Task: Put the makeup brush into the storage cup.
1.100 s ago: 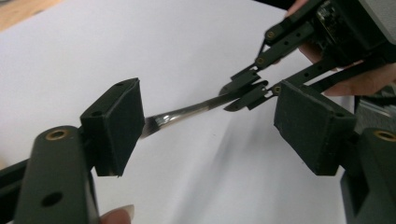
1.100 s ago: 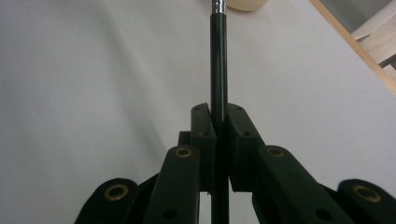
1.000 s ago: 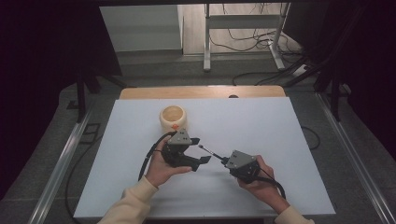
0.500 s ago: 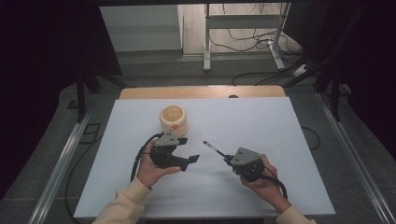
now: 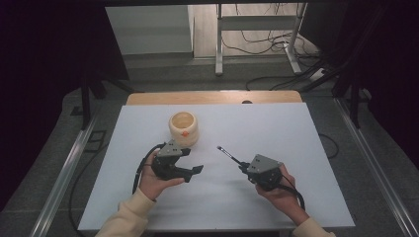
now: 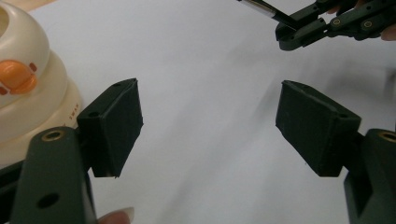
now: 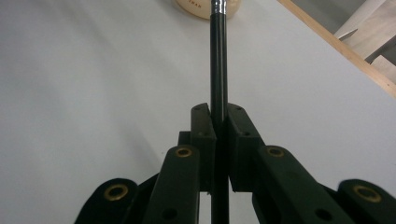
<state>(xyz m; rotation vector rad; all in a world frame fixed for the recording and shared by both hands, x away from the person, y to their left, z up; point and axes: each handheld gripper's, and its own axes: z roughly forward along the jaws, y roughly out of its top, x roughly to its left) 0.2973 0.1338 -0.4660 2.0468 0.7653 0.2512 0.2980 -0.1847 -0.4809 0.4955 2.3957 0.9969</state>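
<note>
Right gripper [image 5: 243, 167] clamps black pen [image 5: 229, 154], jaws pressed onto barrel, silver tip aimed toward cream duck-faced pen holder [image 5: 184, 129] near table's far left. Since a second ago: left gripper [image 5: 191, 160] pulled back from pen, slid left, now just beside holder, jaws spread, nothing between them. Pen hangs above white table [image 5: 296, 148]. Likely handover done; next, drop pen into holder.

White table [image 5: 296, 148], wood strip at far edge; cream duck-face pot [image 5: 184, 128] sits on it.
</note>
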